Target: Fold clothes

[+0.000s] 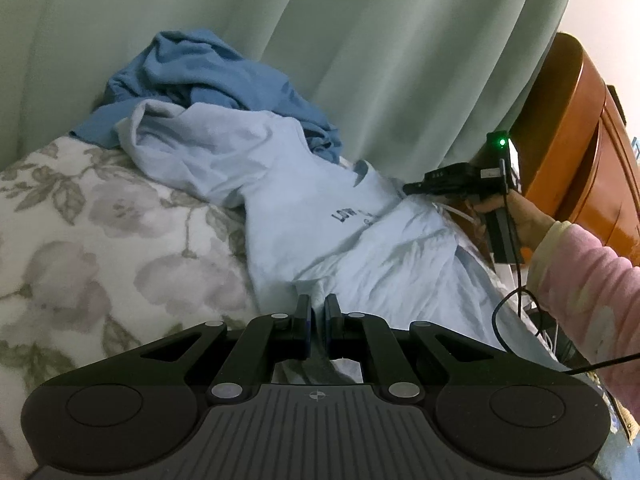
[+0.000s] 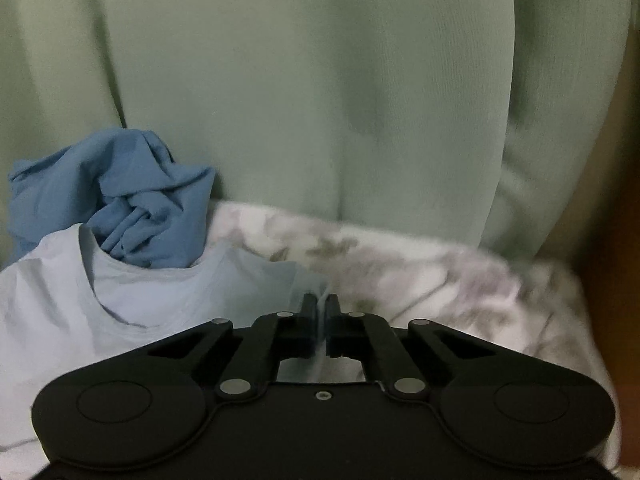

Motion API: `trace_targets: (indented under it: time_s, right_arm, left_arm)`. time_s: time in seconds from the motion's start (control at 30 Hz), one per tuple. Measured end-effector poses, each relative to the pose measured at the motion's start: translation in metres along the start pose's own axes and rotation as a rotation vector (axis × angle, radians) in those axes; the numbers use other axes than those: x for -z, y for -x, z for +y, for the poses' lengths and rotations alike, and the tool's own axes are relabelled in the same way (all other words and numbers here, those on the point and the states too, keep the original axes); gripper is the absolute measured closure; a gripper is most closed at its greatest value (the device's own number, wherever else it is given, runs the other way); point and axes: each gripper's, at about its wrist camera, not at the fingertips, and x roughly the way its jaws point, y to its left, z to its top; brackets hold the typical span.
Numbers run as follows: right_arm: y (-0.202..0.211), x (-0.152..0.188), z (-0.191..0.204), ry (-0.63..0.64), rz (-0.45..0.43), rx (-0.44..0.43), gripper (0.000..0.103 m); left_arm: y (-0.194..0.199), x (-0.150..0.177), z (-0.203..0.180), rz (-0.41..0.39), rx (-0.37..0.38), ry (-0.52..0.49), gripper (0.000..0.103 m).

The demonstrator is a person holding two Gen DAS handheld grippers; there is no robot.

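Two hand-held grippers at work on a pale blue T-shirt [image 1: 320, 224] spread over a bed covered by a floral blanket [image 1: 80, 240].

Left hand-held gripper [image 1: 318, 308]: jaws closed on a pinched fold at the near hem of the pale blue T-shirt; the cloth rises between the two pads and runs away from them in tight creases.

Right hand-held gripper [image 2: 320, 304]: jaws closed on a thin edge of the same shirt, at the shoulder just beside the neckline [image 2: 132, 280]; a sliver of pale fabric shows between the pads. In the left wrist view this gripper [image 1: 412, 189] appears at the far right end of the shirt, held by a hand [image 1: 516, 220] in a pink sleeve [image 1: 580, 280], with a green light [image 1: 501, 143] lit on its body and a black cable [image 1: 516, 280] hanging below.

The shirt lies printed side up, with dark lettering [image 1: 352, 214] across the chest. A darker blue garment [image 1: 224, 80] sits crumpled behind it, touching the collar end. A pale green curtain [image 1: 360, 40] hangs behind the bed; an orange-brown wooden headboard [image 1: 572, 120] stands at the right.
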Motion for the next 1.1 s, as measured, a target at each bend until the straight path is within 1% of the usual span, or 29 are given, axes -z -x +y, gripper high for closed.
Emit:
trace_targets:
  time_s: [0.1, 0.17, 0.2, 0.3, 0.4, 0.43, 0.47, 0.6, 0.73, 0.77, 0.83, 0.87, 0.9, 0.93, 0.97, 1.1]
  right_arm:
    - [0.004, -0.007, 0.000, 0.035, -0.023, 0.055, 0.100]
    - [0.001, -0.008, -0.002, 0.051, -0.013, 0.128, 0.101]
    - [-0.002, -0.007, -0.008, 0.030, 0.001, 0.137, 0.101]
    - [-0.005, -0.002, -0.020, -0.029, 0.002, 0.125, 0.101]
    - [-0.001, 0.000, -0.023, -0.065, -0.013, 0.068, 0.098]
    - [0.001, 0.000, -0.022, -0.063, -0.016, 0.050, 0.093]
    - [0.002, 0.000, -0.021, -0.060, -0.020, 0.033, 0.091]
    - [0.002, -0.003, -0.009, -0.032, -0.010, -0.003, 0.090]
    - [-0.006, -0.002, -0.001, -0.022, 0.025, -0.030, 0.076]
    - [-0.009, -0.002, 0.001, -0.017, 0.035, -0.031, 0.076]
    - [-0.015, -0.001, 0.005, 0.007, 0.053, -0.006, 0.076]
    - [-0.017, -0.001, 0.006, 0.010, 0.060, -0.003, 0.078]
    - [-0.019, 0.000, 0.006, 0.006, 0.063, 0.006, 0.081]
    - [-0.019, 0.000, 0.006, 0.006, 0.064, 0.013, 0.090]
    - [-0.019, 0.000, 0.006, 0.011, 0.063, 0.016, 0.095]
    - [-0.013, -0.003, 0.008, 0.042, 0.028, 0.045, 0.097]
  left_arm:
    - [-0.003, 0.001, 0.001, 0.007, -0.005, 0.000, 0.099]
    - [-0.005, 0.002, 0.002, 0.013, -0.007, 0.004, 0.099]
    - [-0.006, 0.002, 0.002, 0.015, -0.007, 0.005, 0.099]
    - [-0.006, 0.002, 0.003, 0.018, -0.004, 0.003, 0.099]
    - [-0.006, 0.001, 0.004, 0.021, -0.001, 0.004, 0.099]
    - [-0.007, 0.002, 0.004, 0.022, -0.001, 0.003, 0.099]
    - [-0.008, 0.001, 0.004, 0.024, -0.001, 0.002, 0.099]
    - [-0.008, 0.001, 0.004, 0.025, -0.002, 0.000, 0.099]
    - [-0.008, 0.001, 0.003, 0.025, -0.003, -0.005, 0.099]
    - [-0.008, 0.001, 0.003, 0.025, -0.003, -0.005, 0.099]
    - [-0.008, 0.001, 0.003, 0.024, -0.003, -0.005, 0.099]
    - [-0.008, 0.001, 0.003, 0.023, -0.004, -0.005, 0.099]
    - [-0.008, 0.001, 0.003, 0.022, -0.004, -0.004, 0.099]
    - [-0.008, 0.001, 0.003, 0.020, -0.005, -0.003, 0.099]
    - [-0.007, 0.000, 0.003, 0.015, -0.005, -0.002, 0.099]
    - [-0.002, -0.001, 0.000, -0.009, -0.005, -0.010, 0.099]
